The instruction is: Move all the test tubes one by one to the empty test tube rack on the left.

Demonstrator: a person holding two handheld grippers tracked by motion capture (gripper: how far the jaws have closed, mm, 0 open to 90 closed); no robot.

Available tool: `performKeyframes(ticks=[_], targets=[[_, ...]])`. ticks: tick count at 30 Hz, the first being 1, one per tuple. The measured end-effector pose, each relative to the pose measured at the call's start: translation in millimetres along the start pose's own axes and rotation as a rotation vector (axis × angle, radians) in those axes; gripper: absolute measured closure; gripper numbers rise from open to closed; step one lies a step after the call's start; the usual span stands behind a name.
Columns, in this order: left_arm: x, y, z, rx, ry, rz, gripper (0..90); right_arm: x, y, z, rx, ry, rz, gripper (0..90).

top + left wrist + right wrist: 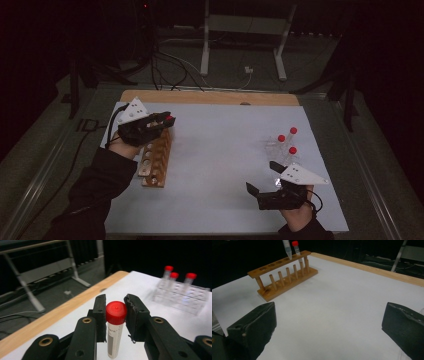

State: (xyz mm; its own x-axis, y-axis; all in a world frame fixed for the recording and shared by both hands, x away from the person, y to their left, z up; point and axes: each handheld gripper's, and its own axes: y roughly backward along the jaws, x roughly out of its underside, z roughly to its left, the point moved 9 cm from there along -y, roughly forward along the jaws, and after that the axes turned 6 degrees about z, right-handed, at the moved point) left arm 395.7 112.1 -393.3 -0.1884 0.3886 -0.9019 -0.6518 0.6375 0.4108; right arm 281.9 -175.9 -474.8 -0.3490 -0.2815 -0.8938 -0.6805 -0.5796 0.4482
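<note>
In the left gripper view, the red-capped tube is cut off by the bottom edge, its tip unseen. At upper right, the clear rack is blurred. In the right gripper view, a second tube at the top edge loses its cap. In the high view, the clear rack's outline is too faint to trace.

A white table with a wooden far edge stands on grey floor; a metal stand and cables lie beyond it.
</note>
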Motion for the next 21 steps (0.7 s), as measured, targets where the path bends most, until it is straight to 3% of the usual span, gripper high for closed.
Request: performKeyframes(ticks=[9, 14, 21], targets=[[4.9, 11.6, 38.2, -0.119, 0.032, -0.004, 72.4, 0.1, 0.6, -1.1, -0.004, -0.005, -0.002, 0.0], [12.3, 11.3, 53.9, -0.156, 0.074, -0.018, 72.4, 0.1, 1.1, -1.6, -0.002, -0.008, -0.004, 0.0], [23.9, 3.5, 65.7, -0.190, 0.096, -0.024, 72.4, -0.2, 2.3, -2.3, -0.006, -0.010, -0.008, 0.0]])
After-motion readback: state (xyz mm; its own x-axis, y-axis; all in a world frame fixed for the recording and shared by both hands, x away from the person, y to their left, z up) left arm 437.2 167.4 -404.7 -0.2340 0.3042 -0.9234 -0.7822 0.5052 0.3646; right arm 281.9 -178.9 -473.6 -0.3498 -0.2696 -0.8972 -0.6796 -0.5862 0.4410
